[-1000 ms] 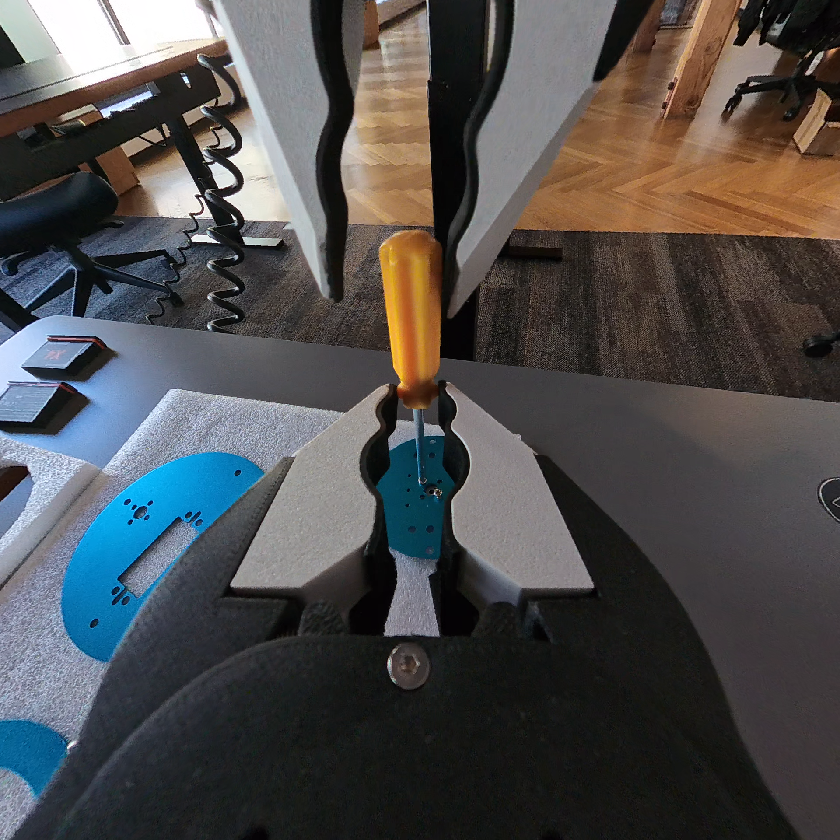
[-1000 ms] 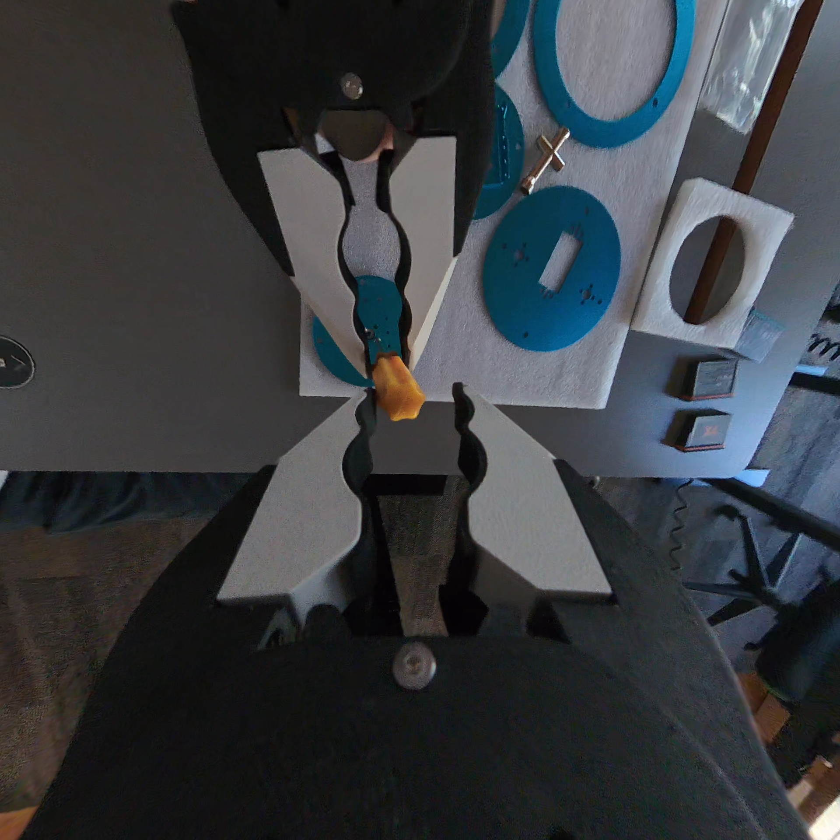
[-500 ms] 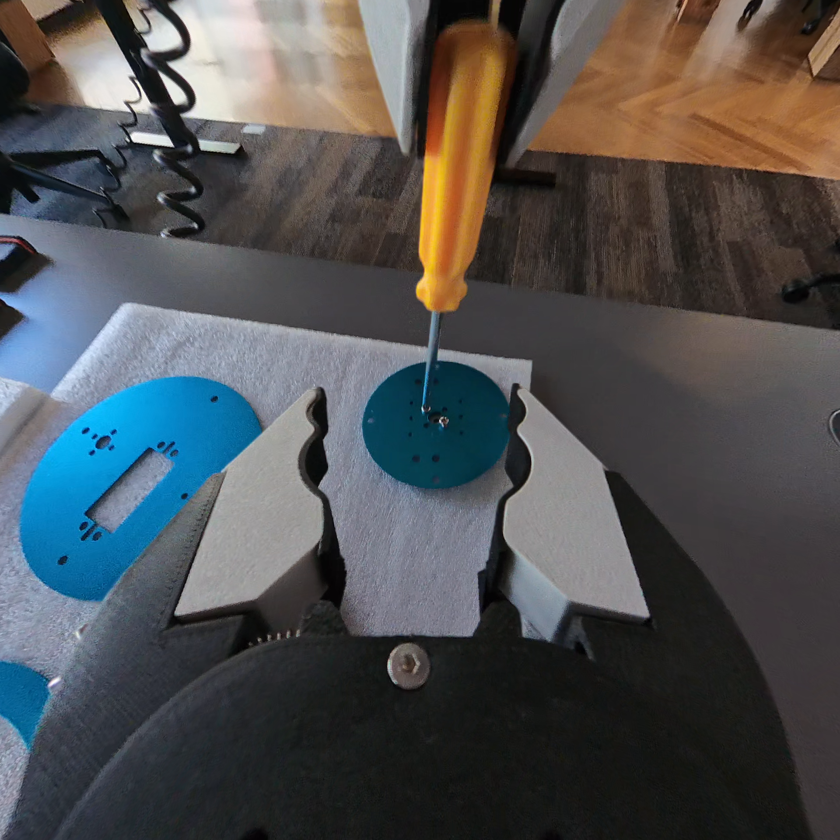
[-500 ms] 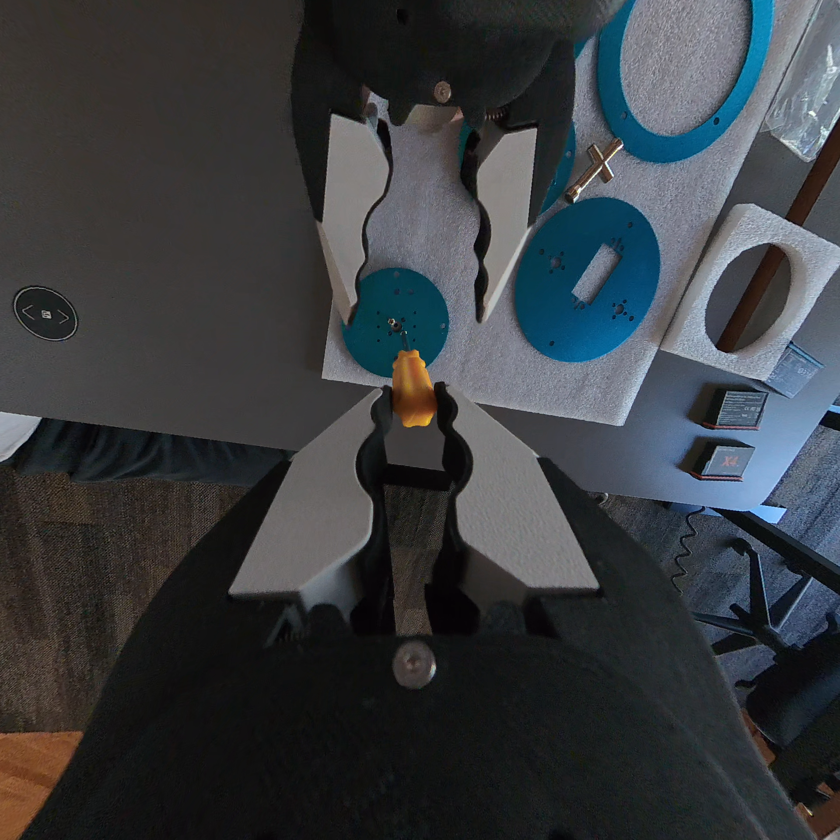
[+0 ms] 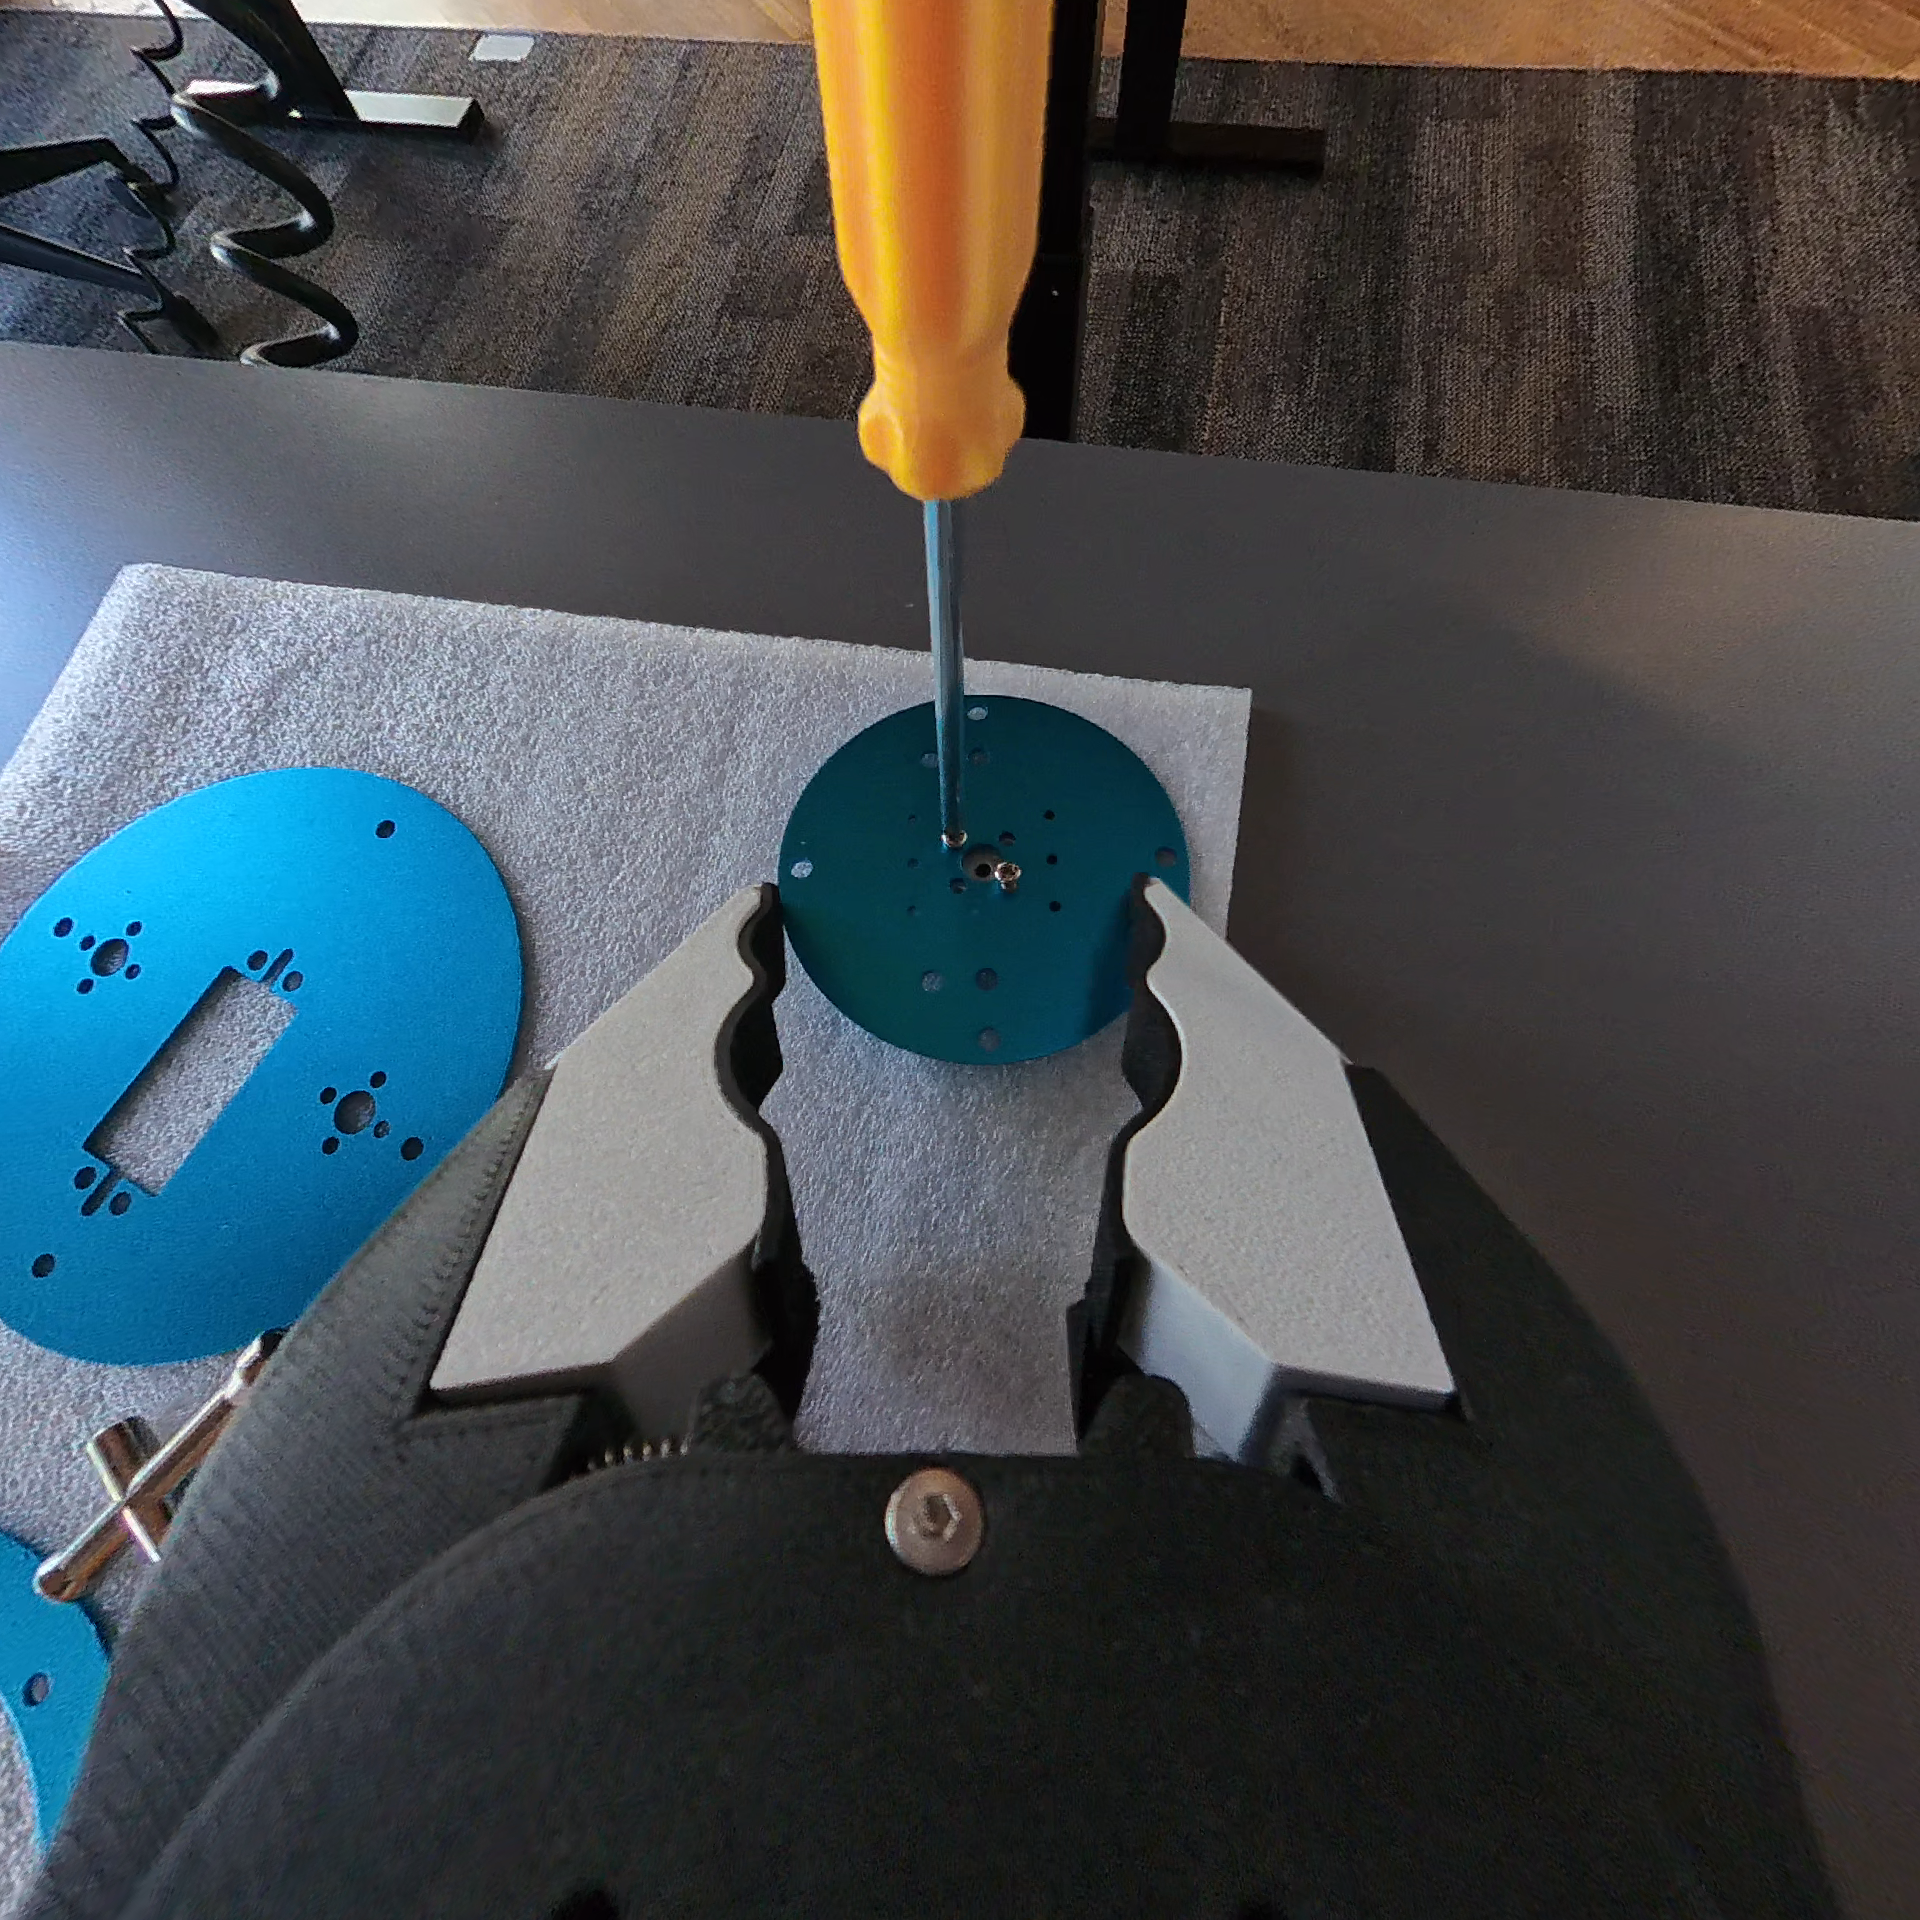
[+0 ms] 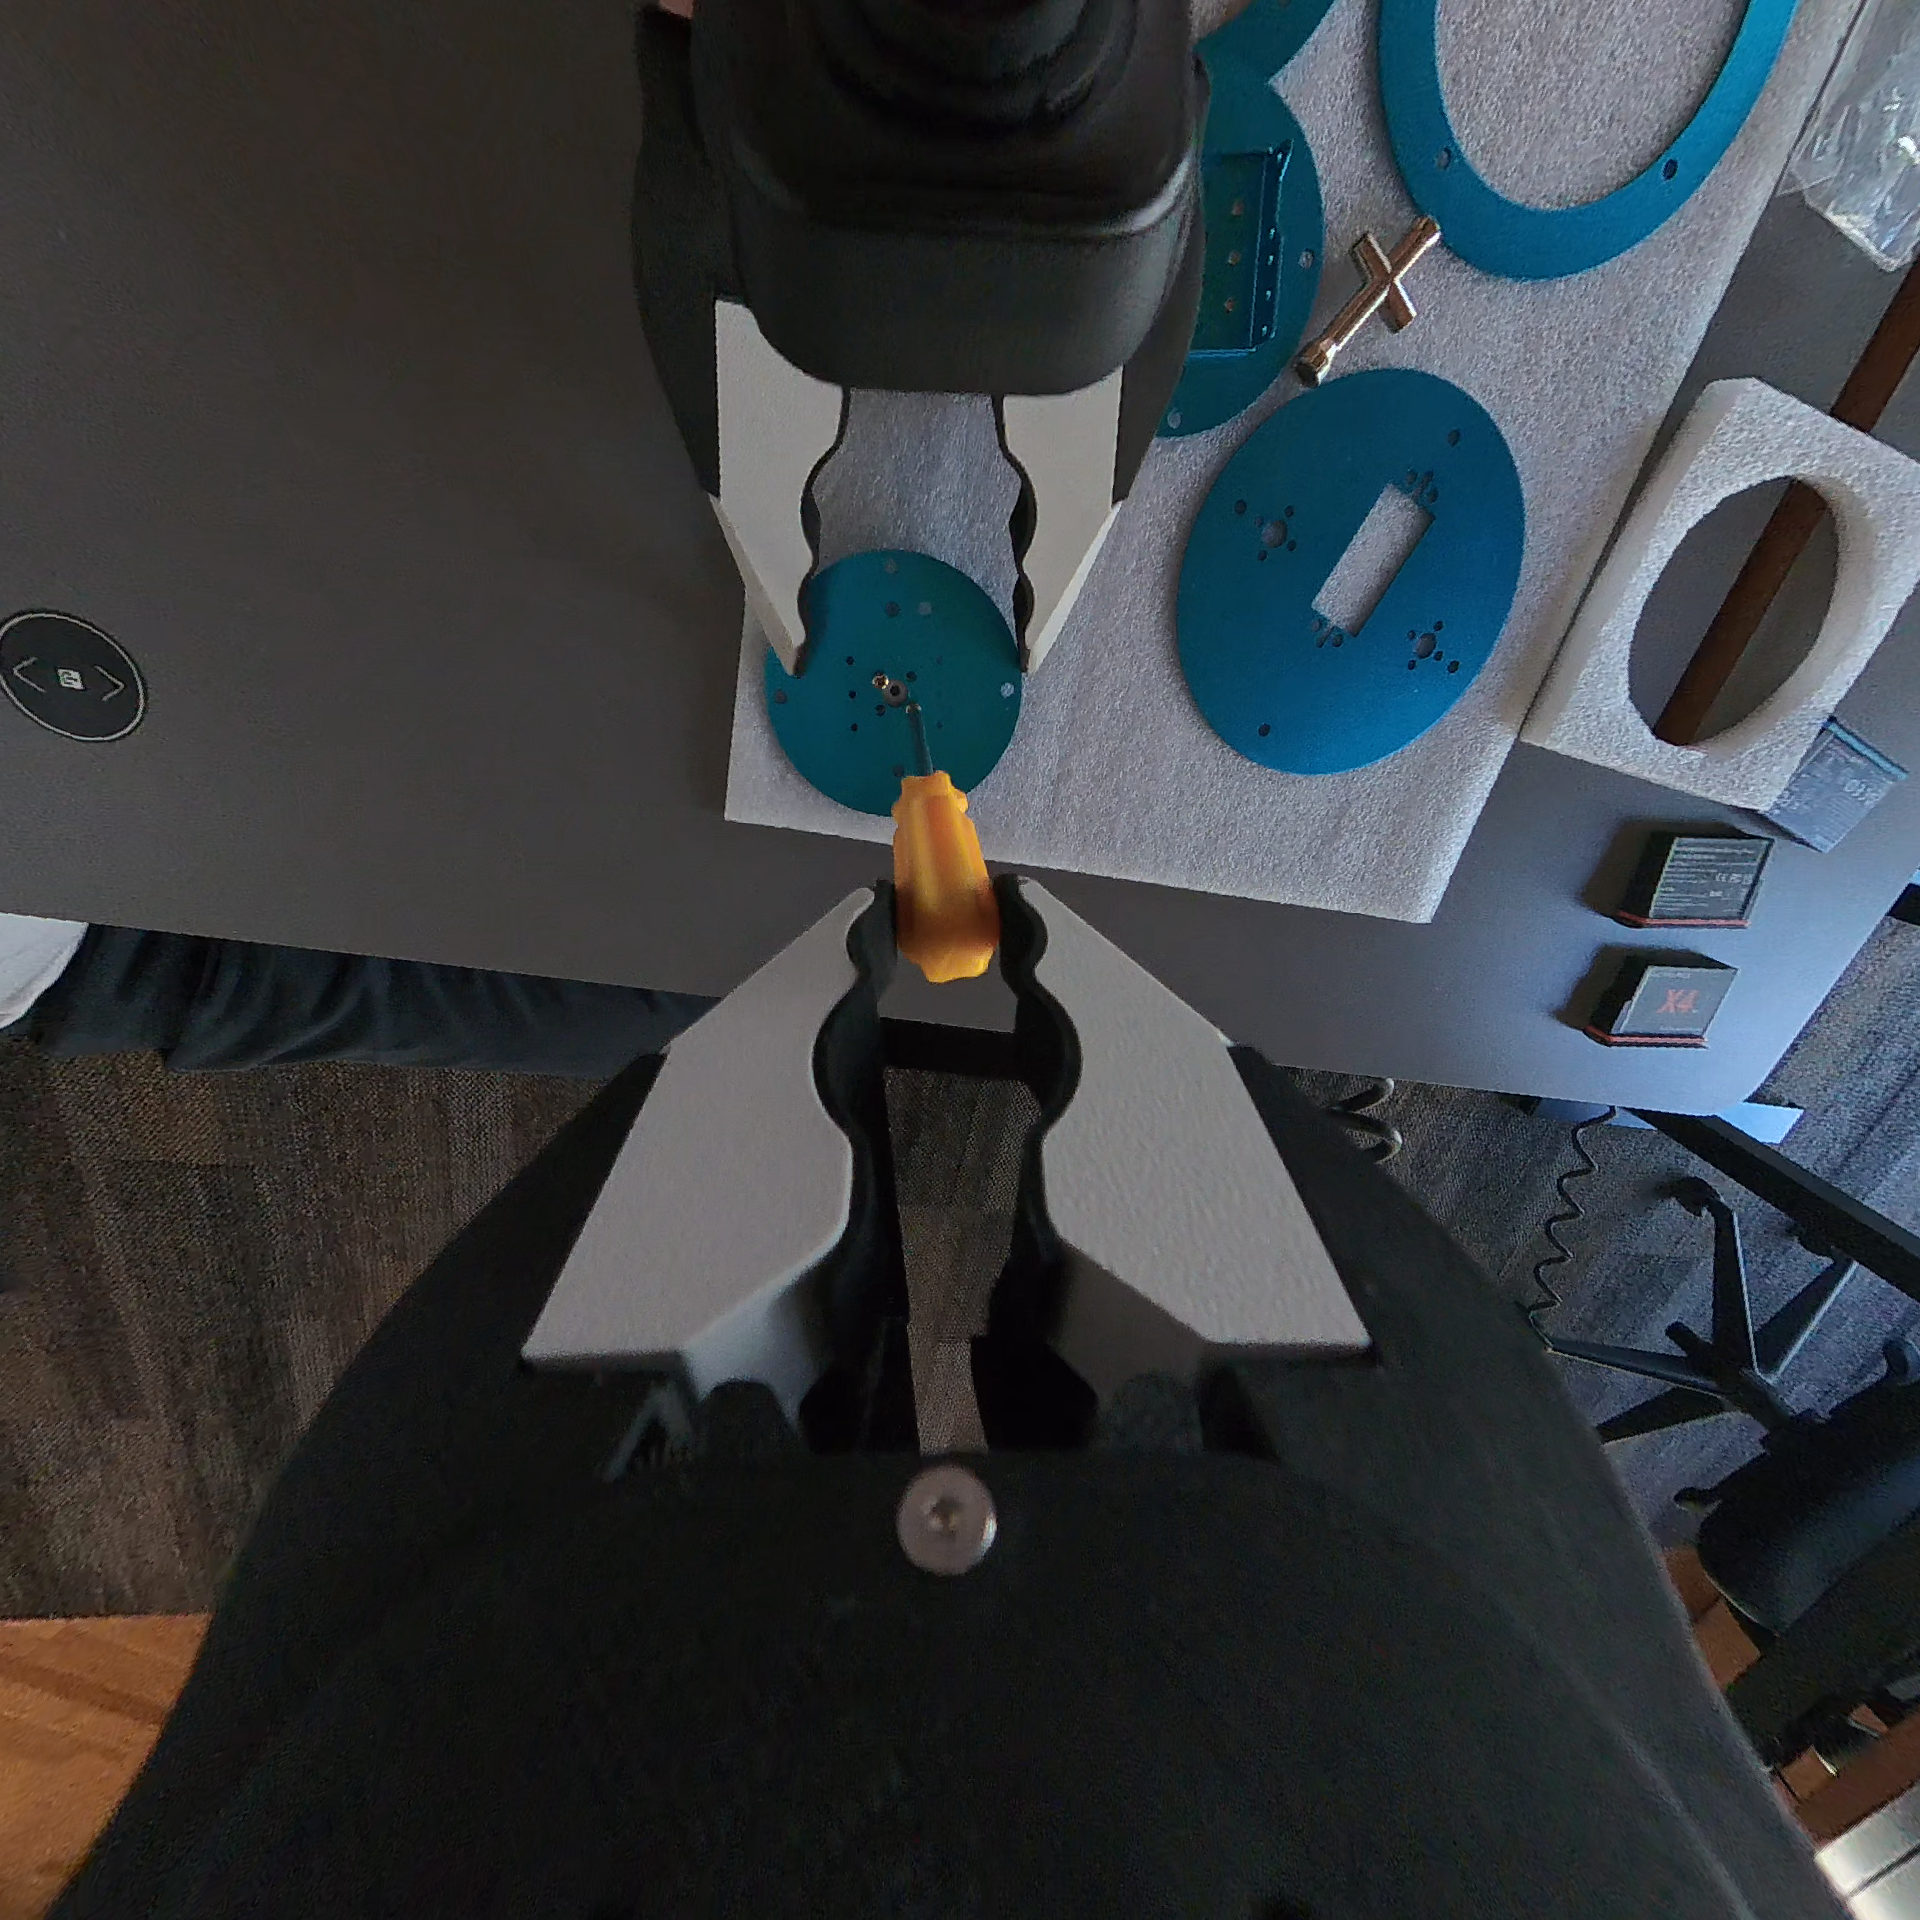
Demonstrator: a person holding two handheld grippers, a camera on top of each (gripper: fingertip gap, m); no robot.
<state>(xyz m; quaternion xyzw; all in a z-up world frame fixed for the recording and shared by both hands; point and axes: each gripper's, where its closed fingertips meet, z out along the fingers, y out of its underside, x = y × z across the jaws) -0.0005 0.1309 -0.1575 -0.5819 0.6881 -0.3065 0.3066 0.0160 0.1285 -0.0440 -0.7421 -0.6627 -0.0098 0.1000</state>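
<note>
A small round teal disc (image 5: 982, 883) with several holes lies on a white foam mat (image 5: 582, 717). My left gripper (image 5: 951, 904) is open, its fingertips on either side of the disc's near edge. An orange-handled screwdriver (image 5: 935, 260) stands upright with its tip on a small screw (image 5: 954, 837) in the disc; a second screw (image 5: 1006, 873) sits beside it. My right gripper (image 6: 943, 902) is shut on the screwdriver's handle (image 6: 940, 883), above the disc (image 6: 894, 681). The left gripper also shows in the right wrist view (image 6: 914, 634).
A larger blue oval plate (image 5: 229, 1049) with a rectangular slot lies left on the mat, with a metal cross wrench (image 5: 135, 1496) near it. A blue ring (image 6: 1579, 135), a white foam block (image 6: 1745, 592) and two small black boxes (image 6: 1683, 873) sit farther along the grey table (image 5: 1558, 831). My right fingertips sit around 12 cm from my left ones.
My left gripper let go of the screwdriver, opened and drew back to the disc's edge. My right gripper closed on the screwdriver handle, which stays upright on the screw.
</note>
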